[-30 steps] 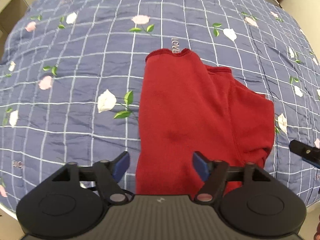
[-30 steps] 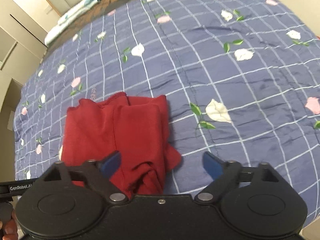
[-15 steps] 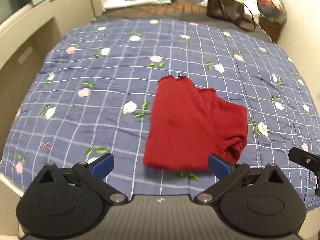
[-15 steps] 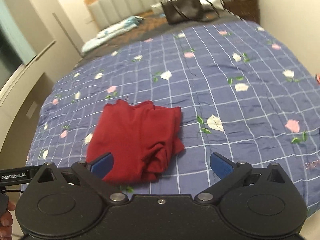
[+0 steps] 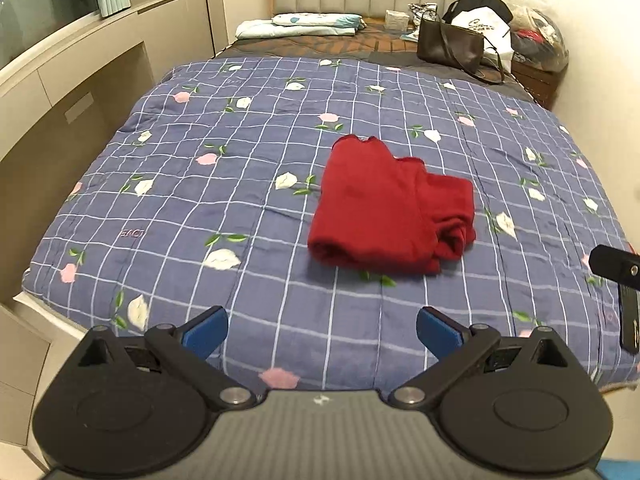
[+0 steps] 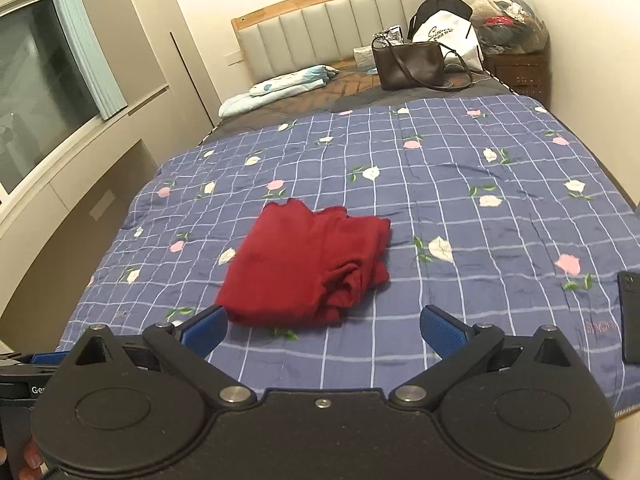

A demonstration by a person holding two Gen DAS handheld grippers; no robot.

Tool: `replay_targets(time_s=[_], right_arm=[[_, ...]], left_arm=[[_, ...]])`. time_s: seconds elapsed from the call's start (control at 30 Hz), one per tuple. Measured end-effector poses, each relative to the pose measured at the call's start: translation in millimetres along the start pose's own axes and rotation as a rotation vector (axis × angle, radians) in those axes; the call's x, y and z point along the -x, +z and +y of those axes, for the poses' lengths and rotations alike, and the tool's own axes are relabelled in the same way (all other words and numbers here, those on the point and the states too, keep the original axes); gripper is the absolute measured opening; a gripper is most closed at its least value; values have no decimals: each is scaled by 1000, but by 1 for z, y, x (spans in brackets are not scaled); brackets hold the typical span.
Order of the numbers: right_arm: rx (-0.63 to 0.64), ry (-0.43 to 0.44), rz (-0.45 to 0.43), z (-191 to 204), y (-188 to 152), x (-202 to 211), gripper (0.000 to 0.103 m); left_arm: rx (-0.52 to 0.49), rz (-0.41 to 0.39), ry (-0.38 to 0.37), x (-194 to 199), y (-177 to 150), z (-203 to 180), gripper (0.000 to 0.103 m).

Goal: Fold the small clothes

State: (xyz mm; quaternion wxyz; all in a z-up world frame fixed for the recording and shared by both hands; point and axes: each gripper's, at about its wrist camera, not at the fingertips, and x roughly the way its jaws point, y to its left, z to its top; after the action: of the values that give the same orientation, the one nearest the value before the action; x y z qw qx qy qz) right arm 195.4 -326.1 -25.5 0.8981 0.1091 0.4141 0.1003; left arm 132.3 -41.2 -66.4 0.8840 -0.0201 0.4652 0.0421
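1. While the red garment (image 5: 384, 208) lies folded on the checked quilt (image 5: 224, 184), clear of both tools, judge the fold
2. Your left gripper (image 5: 322, 330) and right gripper (image 6: 323, 330) both stand wide apart, empty
3. If you tidy, pinch the bunched right edge (image 6: 356, 276) and smooth it flat

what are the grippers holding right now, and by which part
Nothing. The left gripper and right gripper are open and empty; the red garment lies folded on the bed, untouched.
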Motion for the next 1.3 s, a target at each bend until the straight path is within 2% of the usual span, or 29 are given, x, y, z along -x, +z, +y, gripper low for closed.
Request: replay_targets(time_s=[0.23,0.47,1.3], right_arm=[[20,11,60,10,-23,21,102],[31,-11,124,17,-42,21,102],[13,-12,147,19,-53,28,102]], left_arm=[[-64,-28,3,29,-20,9,102],[-81,-12,-7,35,-35,21,102],[-60,-8,-1,44,-48,30,102]])
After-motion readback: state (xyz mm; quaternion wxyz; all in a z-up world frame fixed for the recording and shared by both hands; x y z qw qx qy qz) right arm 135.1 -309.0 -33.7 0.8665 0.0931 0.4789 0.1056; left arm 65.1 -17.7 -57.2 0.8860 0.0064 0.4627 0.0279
